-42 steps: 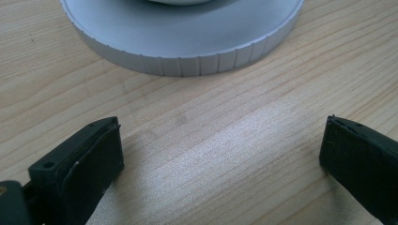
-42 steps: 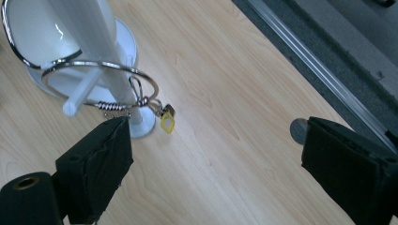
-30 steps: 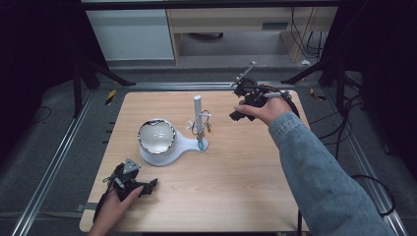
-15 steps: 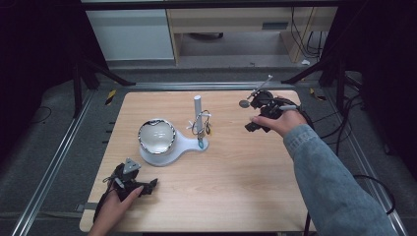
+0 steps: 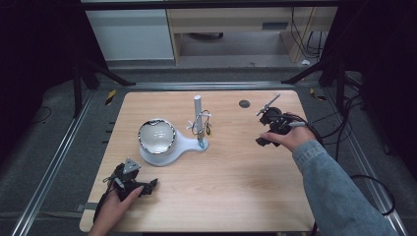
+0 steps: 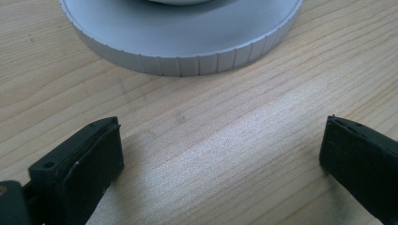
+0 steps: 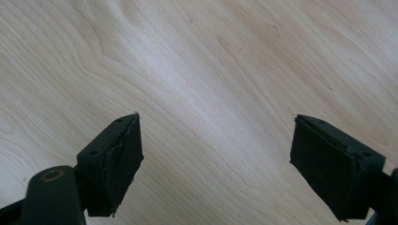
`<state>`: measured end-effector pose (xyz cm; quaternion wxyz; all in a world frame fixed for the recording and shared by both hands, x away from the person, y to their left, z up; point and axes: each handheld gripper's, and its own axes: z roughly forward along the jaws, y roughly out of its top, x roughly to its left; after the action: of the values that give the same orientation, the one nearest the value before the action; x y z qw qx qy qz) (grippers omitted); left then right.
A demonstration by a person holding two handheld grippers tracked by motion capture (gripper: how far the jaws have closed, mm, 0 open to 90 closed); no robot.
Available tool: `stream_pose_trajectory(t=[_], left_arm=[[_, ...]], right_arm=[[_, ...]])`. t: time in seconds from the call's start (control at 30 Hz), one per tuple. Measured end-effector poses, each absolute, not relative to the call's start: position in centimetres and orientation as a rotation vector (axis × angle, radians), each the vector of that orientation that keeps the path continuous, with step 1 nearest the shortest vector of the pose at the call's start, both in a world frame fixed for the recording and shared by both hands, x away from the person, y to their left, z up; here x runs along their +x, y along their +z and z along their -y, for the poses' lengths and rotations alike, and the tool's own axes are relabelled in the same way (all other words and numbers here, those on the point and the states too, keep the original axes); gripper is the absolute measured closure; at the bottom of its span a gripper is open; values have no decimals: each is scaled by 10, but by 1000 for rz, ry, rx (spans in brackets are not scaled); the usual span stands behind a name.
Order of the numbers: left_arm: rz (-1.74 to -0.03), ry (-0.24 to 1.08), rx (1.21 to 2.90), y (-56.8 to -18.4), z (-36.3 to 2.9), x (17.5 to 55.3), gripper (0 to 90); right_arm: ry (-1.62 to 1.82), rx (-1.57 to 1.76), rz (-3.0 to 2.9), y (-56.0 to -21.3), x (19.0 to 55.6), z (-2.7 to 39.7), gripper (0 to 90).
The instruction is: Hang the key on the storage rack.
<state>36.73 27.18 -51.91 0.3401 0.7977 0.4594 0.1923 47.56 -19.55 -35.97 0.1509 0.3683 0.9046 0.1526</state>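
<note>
A white stand (image 5: 189, 145) lies mid-table and carries a shiny round bowl (image 5: 156, 136). Behind it a white post (image 5: 197, 104) rises, with small trinkets (image 5: 201, 127) hanging off it. My left gripper (image 5: 146, 185) rests at the table's near left corner, open. In the left gripper view its jaws (image 6: 220, 140) stand wide apart over bare wood, facing the stand's ribbed grey rim (image 6: 187, 51). My right gripper (image 5: 265, 130) hovers at the right of the table. It is open, and in the right gripper view (image 7: 216, 145) nothing but wood lies between its fingers.
A small dark disc (image 5: 244, 103) lies on the wooden table (image 5: 221, 187) near its back edge, right of the post. Black frame legs and cables stand around the table on the grey floor. A cabinet and shelf (image 5: 221, 24) stand behind.
My right gripper has moved rightward and toward the near side, away from the post and the dark disc. The left gripper has stayed put.
</note>
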Motion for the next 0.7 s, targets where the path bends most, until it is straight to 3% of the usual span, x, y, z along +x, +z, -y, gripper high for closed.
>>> stream_pose_trajectory(t=[0.33,0.7], left_arm=[[-1196,500,2076,-519,-272,367,0],[-1195,501,2076,-519,-272,367,0]], right_arm=[[476,1076,-2617,-381,465,201,266],[481,1119,-2662,-413,453,206,263]])
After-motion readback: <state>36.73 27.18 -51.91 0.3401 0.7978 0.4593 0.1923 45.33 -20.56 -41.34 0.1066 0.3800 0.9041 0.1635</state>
